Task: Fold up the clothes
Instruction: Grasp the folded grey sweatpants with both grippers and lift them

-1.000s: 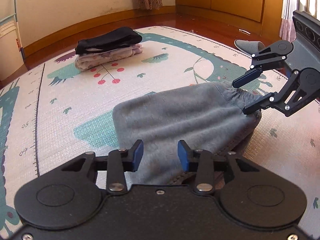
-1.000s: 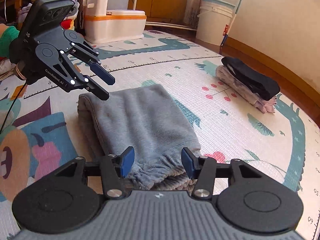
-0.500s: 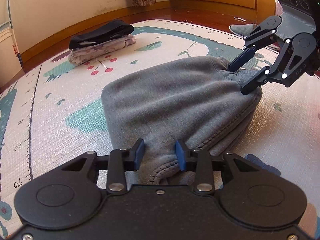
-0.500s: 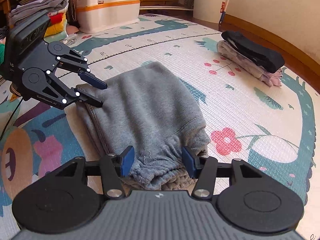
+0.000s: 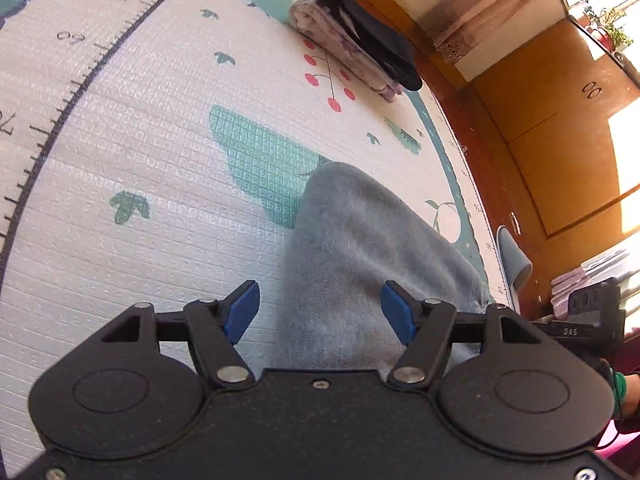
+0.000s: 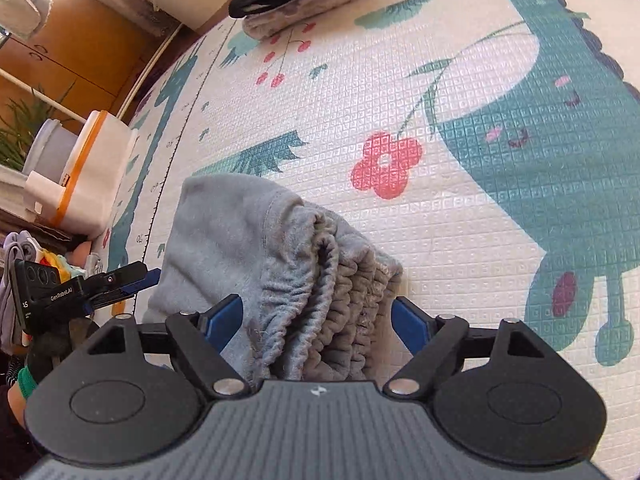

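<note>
Right wrist view: folded grey trousers [image 6: 276, 256] lie on the play mat [image 6: 460, 216], both right tool [image 6: 316, 320] and left tool [image 5: 320, 312] spread wide, gripping nothing; probably between folds, next needs a firm pinch at each end.

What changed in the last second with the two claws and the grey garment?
Both claws rolled sideways and closed in, and their jaws opened wider. The left claw now straddles the smooth end of the folded grey fleece garment; the right claw straddles its gathered elastic end. Neither has gripped it. The garment stays on the printed foam play mat, and the folded stack of black and pale clothes is untouched.
</note>
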`<state>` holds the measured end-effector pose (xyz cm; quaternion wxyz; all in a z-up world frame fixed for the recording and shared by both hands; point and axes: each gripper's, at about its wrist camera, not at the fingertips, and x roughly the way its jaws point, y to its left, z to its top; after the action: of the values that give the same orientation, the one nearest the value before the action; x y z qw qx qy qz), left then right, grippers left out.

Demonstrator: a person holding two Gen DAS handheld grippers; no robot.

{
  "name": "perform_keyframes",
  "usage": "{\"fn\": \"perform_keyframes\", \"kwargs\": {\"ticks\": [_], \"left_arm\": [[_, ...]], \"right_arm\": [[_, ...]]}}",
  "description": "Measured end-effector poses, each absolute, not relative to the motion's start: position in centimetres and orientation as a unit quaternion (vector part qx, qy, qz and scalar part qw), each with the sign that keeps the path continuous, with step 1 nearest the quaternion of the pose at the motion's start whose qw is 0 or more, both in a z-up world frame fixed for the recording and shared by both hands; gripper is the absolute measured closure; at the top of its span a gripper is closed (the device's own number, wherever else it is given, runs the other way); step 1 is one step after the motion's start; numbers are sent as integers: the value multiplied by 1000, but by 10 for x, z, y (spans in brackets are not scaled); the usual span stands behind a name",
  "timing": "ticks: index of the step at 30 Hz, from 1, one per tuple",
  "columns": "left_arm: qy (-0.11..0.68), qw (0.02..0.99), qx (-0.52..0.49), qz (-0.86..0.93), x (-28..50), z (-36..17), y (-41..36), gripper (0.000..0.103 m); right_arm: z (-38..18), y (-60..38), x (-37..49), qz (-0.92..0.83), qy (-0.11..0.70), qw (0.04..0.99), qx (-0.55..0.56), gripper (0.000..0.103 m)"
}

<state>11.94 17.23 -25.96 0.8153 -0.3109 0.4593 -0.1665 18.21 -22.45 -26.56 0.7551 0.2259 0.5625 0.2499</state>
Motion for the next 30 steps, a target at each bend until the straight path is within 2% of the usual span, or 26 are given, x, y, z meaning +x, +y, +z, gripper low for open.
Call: {"fn": "perform_keyframes", "kwargs": {"ticks": [2,3,4,7,9,11,13,15,19,22,23,24,25,26,28,30], "left_arm": [[474,793,-342,-172,122,-271,169,38],[484,786,-343,-174,121,-276,163,48],[482,794,-331,-167,115,-276,158,53],[482,786,-354,-158,94,-278,158,59],[487,774,-373,-157,78,-281,155,59],[484,773,-380,-155,72,-279,156,57],[474,772,-398,-146,73,-277,163,44],[463,768,-422,-133,80,-279,171,41],[463,758,-439,-135,97,-288,166,41],[454,762,-441,-137,97,-292,161,42],[451,757,-454,-129,94,-295,164,44],[448,753,-466,-121,92,-298,166,54],[452,752,-466,-119,91,-299,166,70],[453,757,-456,-118,91,-297,164,75],[452,768,-437,-123,91,-291,160,81],[435,775,-441,-129,89,-278,168,83]], "right_arm": [[-275,-227,182,245,570,746,242,42],[-275,-225,182,250,569,747,236,42],[-274,-224,182,254,567,749,229,42],[-271,-223,189,267,555,759,210,43],[-268,-223,195,275,548,764,199,43],[-265,-220,198,281,549,766,182,37],[-261,-220,200,286,541,770,180,32],[-260,-223,205,284,534,774,187,23],[-276,-221,215,294,563,743,211,25],[-275,-220,207,299,551,753,199,25],[-276,-221,207,297,550,754,203,26],[-276,-221,206,295,549,755,205,30],[-275,-219,204,296,547,757,199,35],[-274,-218,203,296,546,759,194,36],[-274,-216,202,297,547,757,200,47],[-268,-214,202,308,539,756,208,52]]}}
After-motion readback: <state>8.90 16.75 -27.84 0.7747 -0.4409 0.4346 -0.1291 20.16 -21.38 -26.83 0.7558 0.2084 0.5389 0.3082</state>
